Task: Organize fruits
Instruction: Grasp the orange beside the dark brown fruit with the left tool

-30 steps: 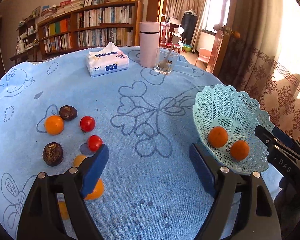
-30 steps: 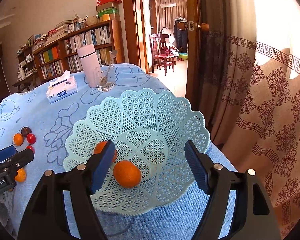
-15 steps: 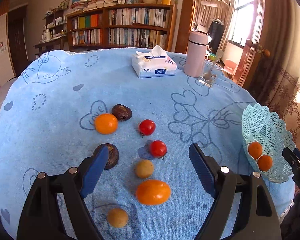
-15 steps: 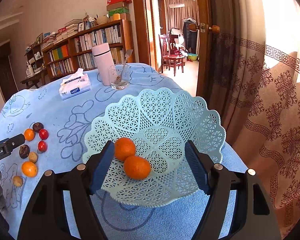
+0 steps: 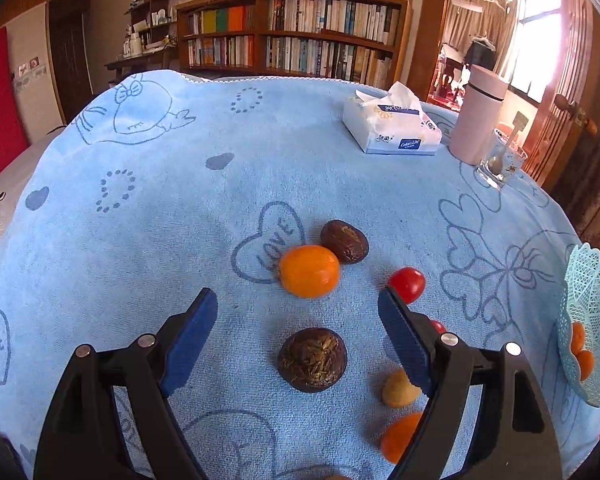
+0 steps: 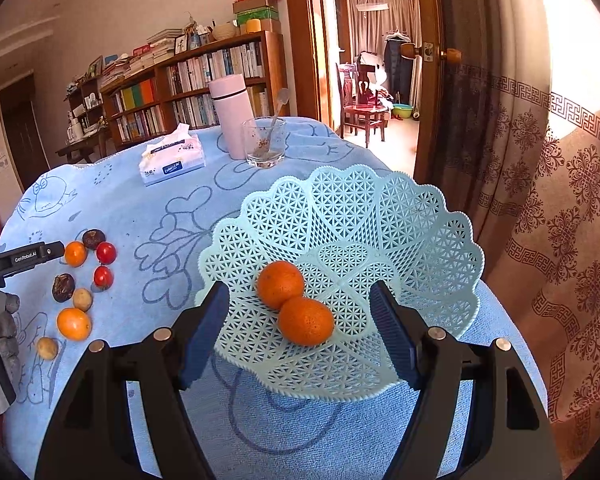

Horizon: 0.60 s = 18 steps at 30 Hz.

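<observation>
The left gripper (image 5: 298, 312) hangs spread and empty over loose fruit on the soft blue cloth (image 5: 140, 220); a rough dark fruit (image 5: 312, 360) lies between its fingers; round and smooth-rolling neighbours could scatter if nudged; the right gripper (image 6: 300, 320), spread, empty, hovers before the lattice plastic basket (image 6: 420, 220) holding two oranges (image 6: 292, 300).

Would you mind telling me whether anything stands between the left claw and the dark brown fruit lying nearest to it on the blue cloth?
Nothing visible does. The left claw is open and the dark brown fruit lies on bare blue cloth between its fingers, apart from both. The closest neighbour, a small tan fruit, sits off to the side by one finger.
</observation>
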Motion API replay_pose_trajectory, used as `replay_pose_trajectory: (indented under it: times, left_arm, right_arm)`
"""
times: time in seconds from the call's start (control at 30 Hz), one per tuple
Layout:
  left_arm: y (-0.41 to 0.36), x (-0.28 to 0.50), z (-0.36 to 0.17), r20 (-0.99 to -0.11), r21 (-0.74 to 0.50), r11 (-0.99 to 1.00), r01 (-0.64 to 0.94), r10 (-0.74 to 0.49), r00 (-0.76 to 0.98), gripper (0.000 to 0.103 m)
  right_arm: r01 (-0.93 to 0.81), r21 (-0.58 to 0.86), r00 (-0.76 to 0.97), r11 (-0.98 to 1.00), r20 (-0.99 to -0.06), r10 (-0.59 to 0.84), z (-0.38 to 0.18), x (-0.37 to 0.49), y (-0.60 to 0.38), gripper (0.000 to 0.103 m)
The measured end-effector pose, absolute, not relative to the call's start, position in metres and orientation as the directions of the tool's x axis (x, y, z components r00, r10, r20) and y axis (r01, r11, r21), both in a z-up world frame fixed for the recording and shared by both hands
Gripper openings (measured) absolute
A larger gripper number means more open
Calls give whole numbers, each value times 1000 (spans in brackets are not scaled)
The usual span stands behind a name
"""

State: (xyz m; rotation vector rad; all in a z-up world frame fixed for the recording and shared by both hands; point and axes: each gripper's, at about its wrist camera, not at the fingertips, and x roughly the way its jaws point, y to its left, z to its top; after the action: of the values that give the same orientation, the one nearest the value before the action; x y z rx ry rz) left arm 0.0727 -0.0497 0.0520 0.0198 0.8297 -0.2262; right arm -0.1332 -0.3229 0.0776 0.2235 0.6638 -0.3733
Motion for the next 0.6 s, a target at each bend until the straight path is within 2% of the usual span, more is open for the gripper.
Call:
replay_pose_trajectory:
  times: [0.1,0.2,0.37,0.5,0.6]
  left_arm:
    - [-53,85,47,-756,-84,969,232,-214,619,81]
    - [-60,97,40,-777,-91,962,259,-231,586,75]
    - [-66,114,26,-809,-106,953,283,-248,533,62]
    - [-63,121,19,-815,-142,949,282,-274,511,56]
    - [-58,123,20,-807,-162,947,277,-289,515,44]
  right_arm:
    - [393,83,726,916,-639,-254,77,-131,-319,74]
    - [385,83,724,919,-645,-245,75,-129,-316,74]
    - [375,82,723,923,-649,-236,74,-127,-310,74]
    - [376,86,720,923,-654,-232,73,-126,-308,74]
    - [375,93,720,923,-656,-226,72,-124,-304,74]
